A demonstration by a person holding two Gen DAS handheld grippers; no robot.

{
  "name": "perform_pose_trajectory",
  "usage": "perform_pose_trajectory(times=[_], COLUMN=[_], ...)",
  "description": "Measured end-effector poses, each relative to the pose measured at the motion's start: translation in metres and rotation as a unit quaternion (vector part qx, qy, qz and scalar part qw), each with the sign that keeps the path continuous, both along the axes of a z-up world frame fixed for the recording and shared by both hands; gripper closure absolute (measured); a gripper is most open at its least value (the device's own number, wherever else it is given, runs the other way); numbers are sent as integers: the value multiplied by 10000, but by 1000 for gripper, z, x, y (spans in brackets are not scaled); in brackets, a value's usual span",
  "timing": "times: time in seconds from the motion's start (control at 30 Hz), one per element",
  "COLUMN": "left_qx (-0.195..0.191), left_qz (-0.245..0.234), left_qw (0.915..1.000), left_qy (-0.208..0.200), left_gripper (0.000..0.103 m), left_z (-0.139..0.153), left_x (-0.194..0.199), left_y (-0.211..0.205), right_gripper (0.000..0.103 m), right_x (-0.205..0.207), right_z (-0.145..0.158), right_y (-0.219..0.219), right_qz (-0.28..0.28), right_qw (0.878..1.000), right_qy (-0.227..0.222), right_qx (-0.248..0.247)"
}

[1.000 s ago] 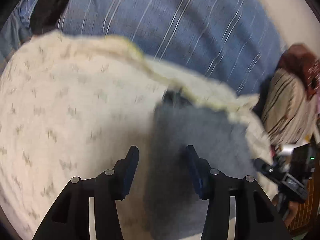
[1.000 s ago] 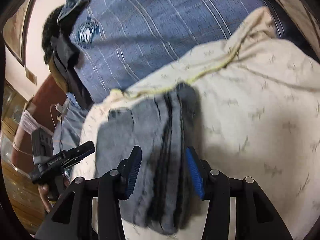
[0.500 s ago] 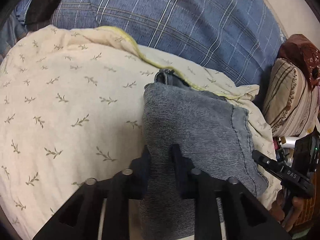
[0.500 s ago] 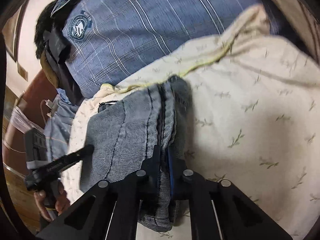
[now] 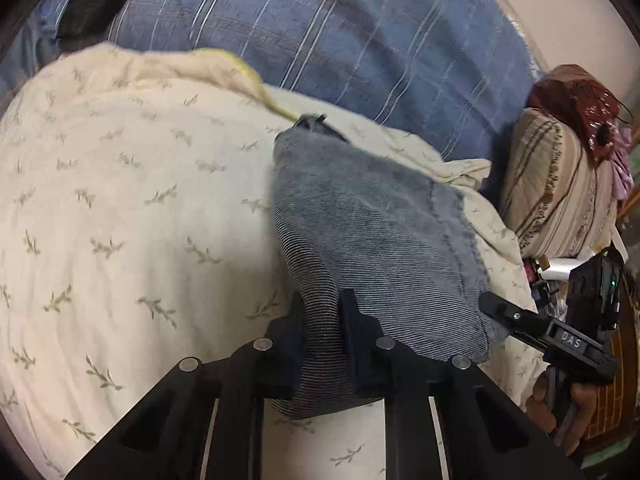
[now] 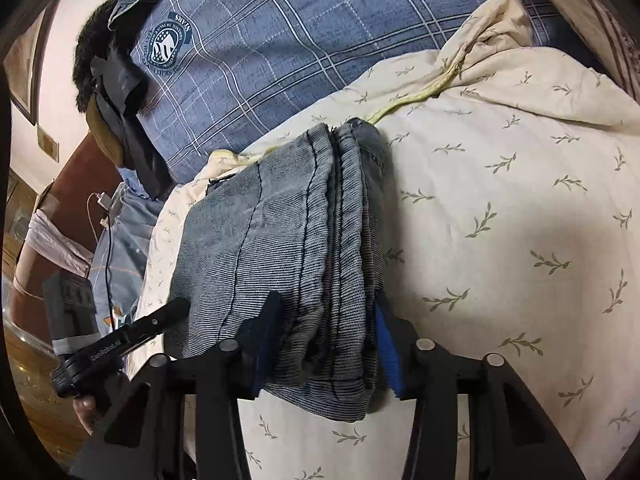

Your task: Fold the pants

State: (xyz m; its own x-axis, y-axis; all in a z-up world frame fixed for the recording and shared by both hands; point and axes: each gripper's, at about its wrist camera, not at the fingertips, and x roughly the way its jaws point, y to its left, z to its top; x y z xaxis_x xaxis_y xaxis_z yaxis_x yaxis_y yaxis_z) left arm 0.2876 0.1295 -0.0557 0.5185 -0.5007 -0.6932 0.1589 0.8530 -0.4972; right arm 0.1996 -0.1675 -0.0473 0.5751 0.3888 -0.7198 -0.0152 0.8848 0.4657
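— What do the pants look like from where you stand?

— The pants (image 6: 280, 248) are grey-blue denim, folded into a thick stack of layers, and they lie on the cream bedspread (image 6: 500, 208) with its small leaf sprigs, close to its yellow-piped edge. In my right wrist view the folded edges run like ridges straight toward me, with dark stitching along the seams. In the left wrist view the pants (image 5: 380, 240) show a flatter, broad face with a seam down the right side.

— And your grippers?

— My left gripper (image 5: 320, 320) is pinching a narrow roll of the denim at the near edge, fingers pressed tight against the cloth. My right gripper (image 6: 324, 336) has its blue-padded fingers on either side of the whole stack; the cloth fills the gap between them, so it is clamping the bundle, with the fingers fairly wide apart.

— Anything you can't make out?

— The near end of the stack is hidden behind my gripper frames in both views. The left view is blurred, so the weave is soft there. The far end of the pants, by my blue plaid shirt (image 6: 300, 52), is bunched and dark; I can't tell waistband from hem. A striped cushion (image 5: 560, 192) is cut off at the right edge.
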Motion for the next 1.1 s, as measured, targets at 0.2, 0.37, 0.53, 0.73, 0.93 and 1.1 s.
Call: perform_pose_trajectory(times=[0.2, 0.37, 0.53, 0.73, 0.93, 1.1], left_qx=[-14, 301, 411, 422, 60, 94], left_qz=[13, 71, 229, 328, 642, 863], left_qw=[9998, 9995, 9989, 9970, 9971, 9952], left_qy=[188, 97, 88, -557, -395, -450], left_gripper=[87, 74, 69, 88, 75, 66], left_z=[-13, -11, -12, -13, -15, -16], left_x=[4, 3, -10, -47, -66, -100], left_y=[3, -1, -2, -3, 17, 31], right_gripper=[76, 69, 50, 52, 47, 42], right_x=[-1, 0, -3, -23, -56, -72], right_z=[2, -1, -4, -14, -6, -7], right_y=[4, 0, -3, -5, -1, 20], right_qz=[41, 38, -5, -71, -54, 74], right_qw=[9999, 10000, 10000, 9996, 9987, 9970], right_qy=[-48, -45, -11, -160, -475, -479], right_qx=[-135, -28, 23, 222, 182, -598])
